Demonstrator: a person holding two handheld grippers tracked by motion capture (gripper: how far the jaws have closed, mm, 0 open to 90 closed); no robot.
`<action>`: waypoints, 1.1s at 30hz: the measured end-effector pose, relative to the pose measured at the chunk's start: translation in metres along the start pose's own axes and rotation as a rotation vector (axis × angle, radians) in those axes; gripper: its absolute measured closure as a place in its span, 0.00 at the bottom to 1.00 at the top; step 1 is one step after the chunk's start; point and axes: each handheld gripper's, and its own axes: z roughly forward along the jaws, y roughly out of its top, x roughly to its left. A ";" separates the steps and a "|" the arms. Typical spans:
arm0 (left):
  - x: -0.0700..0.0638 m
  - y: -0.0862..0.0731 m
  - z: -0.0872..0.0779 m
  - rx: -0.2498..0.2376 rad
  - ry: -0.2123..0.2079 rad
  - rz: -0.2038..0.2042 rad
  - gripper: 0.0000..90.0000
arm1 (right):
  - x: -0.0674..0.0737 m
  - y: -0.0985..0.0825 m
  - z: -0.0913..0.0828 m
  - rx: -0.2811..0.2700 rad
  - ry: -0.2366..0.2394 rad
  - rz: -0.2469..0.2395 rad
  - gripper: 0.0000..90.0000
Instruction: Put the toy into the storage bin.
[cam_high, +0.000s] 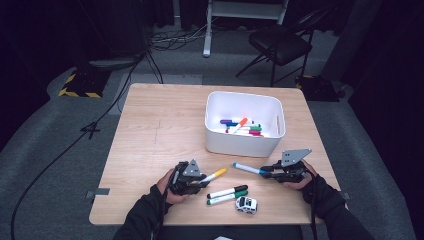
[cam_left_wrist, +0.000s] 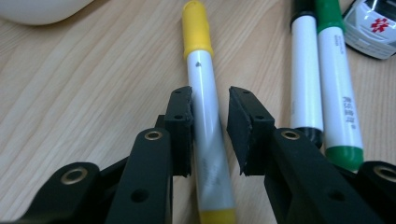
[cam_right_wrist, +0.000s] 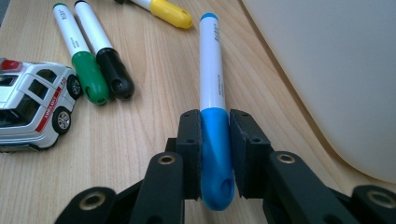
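Both grippers clamped: left (cam_left_wrist: 210, 126) on half-hidden yellow marker (cam_left_wrist: 205, 107), right (cam_right_wrist: 215, 140) on blue marker (cam_right_wrist: 214, 116).

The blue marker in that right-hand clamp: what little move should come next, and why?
Probably a short lift and carry toward the white bin. The right gripper is shut on the blue marker at its cap end, the rest pointing out over the table beside the bin, where other markers already lie.
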 end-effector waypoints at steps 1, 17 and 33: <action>0.000 0.001 0.001 0.000 -0.002 0.004 0.78 | 0.001 0.000 -0.001 0.010 -0.006 0.010 0.83; -0.001 -0.011 -0.014 0.009 0.035 -0.042 0.20 | 0.003 0.011 -0.016 -0.051 -0.001 -0.011 0.84; 0.003 -0.049 -0.053 -0.010 0.132 -0.145 0.18 | 0.008 0.036 -0.056 -0.112 -0.049 -0.059 0.84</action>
